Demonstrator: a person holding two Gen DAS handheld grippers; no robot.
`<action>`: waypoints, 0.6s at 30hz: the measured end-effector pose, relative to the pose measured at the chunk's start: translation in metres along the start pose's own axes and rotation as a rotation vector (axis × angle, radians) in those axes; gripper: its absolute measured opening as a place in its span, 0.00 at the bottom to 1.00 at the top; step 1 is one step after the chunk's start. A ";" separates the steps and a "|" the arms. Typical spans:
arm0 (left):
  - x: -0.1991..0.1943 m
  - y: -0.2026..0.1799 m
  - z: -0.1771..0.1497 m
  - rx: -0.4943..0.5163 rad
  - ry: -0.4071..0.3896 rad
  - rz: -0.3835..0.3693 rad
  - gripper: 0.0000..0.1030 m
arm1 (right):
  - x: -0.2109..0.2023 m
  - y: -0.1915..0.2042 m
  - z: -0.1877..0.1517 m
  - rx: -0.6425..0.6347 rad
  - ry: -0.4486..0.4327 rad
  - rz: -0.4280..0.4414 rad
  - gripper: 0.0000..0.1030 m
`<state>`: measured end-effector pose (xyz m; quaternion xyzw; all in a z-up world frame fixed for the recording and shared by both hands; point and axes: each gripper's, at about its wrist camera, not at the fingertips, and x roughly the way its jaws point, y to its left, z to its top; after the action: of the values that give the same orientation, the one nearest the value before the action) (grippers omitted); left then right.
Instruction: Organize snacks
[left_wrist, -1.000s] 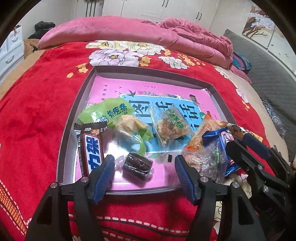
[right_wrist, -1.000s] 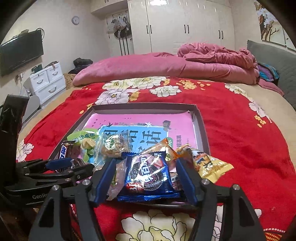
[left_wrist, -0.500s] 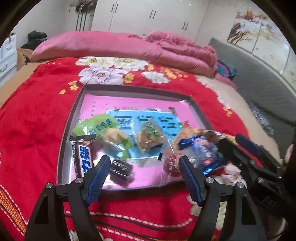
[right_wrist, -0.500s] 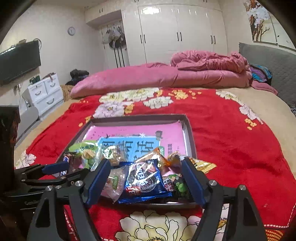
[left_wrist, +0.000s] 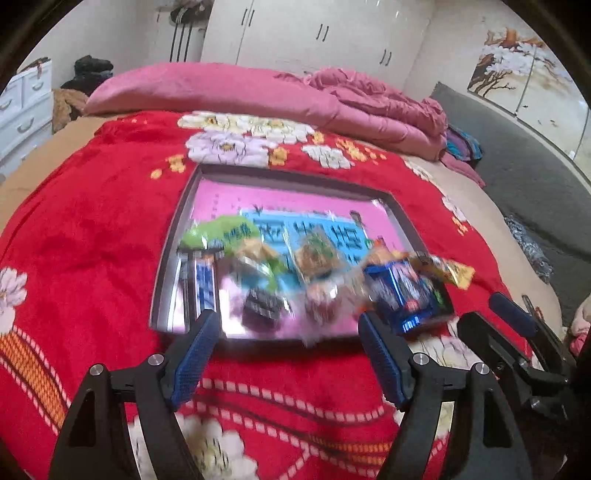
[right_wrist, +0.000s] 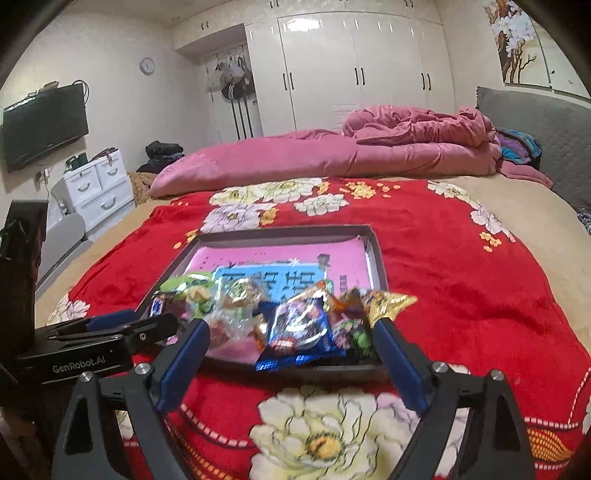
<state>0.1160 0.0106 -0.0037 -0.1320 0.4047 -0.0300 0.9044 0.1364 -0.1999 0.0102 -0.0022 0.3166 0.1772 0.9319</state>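
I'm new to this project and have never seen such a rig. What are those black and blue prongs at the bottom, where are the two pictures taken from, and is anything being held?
The prongs are two hand-held grippers, one in each of a person's hands. Each carries a camera looking forward along its fingers, so each picture is one gripper's own view. The left gripper is open and empty. The right gripper has its jaws opening, with nothing gripped. Ahead, on a red flowered blanket covering a bed, lies a shallow tray with a pink lining. Wrapped snacks are piled at its near end, among them a blue packet and a green packet.
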 end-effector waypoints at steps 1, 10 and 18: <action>-0.003 0.000 -0.004 -0.003 0.013 -0.002 0.77 | -0.003 0.002 -0.002 -0.001 0.009 0.001 0.87; -0.039 -0.004 -0.043 0.006 0.088 0.020 0.77 | -0.037 0.002 -0.022 0.051 0.072 -0.039 0.99; -0.046 -0.013 -0.053 0.054 0.092 0.043 0.77 | -0.050 0.011 -0.028 0.013 0.083 -0.083 0.99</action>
<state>0.0461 -0.0062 -0.0007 -0.0974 0.4477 -0.0277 0.8885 0.0799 -0.2089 0.0187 -0.0168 0.3555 0.1359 0.9246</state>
